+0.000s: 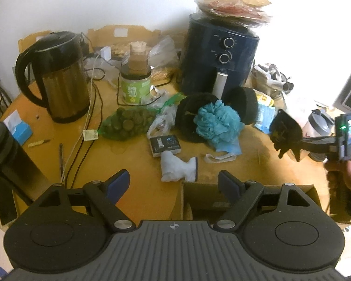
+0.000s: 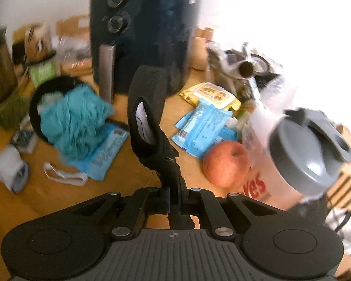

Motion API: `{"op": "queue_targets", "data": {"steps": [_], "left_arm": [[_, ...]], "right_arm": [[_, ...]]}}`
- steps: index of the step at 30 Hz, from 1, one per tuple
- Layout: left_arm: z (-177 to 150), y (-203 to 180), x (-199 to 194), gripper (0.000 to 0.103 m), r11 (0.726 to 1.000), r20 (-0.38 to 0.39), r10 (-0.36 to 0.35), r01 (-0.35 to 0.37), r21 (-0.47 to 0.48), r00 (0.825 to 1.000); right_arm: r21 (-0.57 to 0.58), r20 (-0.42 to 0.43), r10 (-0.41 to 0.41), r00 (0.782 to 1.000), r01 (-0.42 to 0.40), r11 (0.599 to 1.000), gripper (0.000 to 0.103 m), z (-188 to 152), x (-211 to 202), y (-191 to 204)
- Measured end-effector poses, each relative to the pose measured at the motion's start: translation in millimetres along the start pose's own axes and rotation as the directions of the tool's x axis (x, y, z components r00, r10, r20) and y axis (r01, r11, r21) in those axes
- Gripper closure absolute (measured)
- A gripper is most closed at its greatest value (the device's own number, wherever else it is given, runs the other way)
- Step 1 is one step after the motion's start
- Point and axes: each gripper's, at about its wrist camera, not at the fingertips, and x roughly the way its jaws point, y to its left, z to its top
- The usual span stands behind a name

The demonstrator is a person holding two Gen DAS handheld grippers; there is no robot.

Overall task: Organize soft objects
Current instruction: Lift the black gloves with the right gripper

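My right gripper [image 2: 174, 196] is shut on a black knit cloth [image 2: 149, 117], which stands up from its jaws in a loop above the table. In the left wrist view this gripper [image 1: 292, 148] hovers at the right with the black cloth [image 1: 284, 126] bunched at its tip. My left gripper [image 1: 174, 182] is open and holds nothing, just in front of a white sock [image 1: 177, 168]. A blue mesh sponge [image 1: 217, 124] [image 2: 74, 121] lies on a black fabric item [image 1: 189, 112] in mid-table. The white sock [image 2: 9, 168] also shows at the far left.
A dark air fryer [image 1: 220, 53] and a kettle [image 1: 58, 75] stand at the back. An apple [image 2: 225, 164], a grey-lidded cup [image 2: 308, 154] and blue packets [image 2: 203, 126] crowd the right. An open cardboard box [image 1: 199, 199] sits at the table's front edge.
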Motion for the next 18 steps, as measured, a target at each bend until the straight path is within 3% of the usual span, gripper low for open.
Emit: {"op": "queue_targets", "data": {"steps": [9, 18], "left_arm": [[18.0, 4.8, 11.3, 0.020, 0.998, 0.021, 0.012, -0.013, 0.054, 1.000], [37.3, 14.9, 43.3, 0.020, 0.994, 0.002, 0.024, -0.024, 0.107, 1.000]], "right_arm": [[0.200, 0.034, 0.093, 0.995, -0.098, 0.975, 0.095, 1.2, -49.2, -33.1], [0.236, 0.090, 0.093, 0.992, -0.112, 0.965, 0.095, -3.3, -91.4, -41.8]]}}
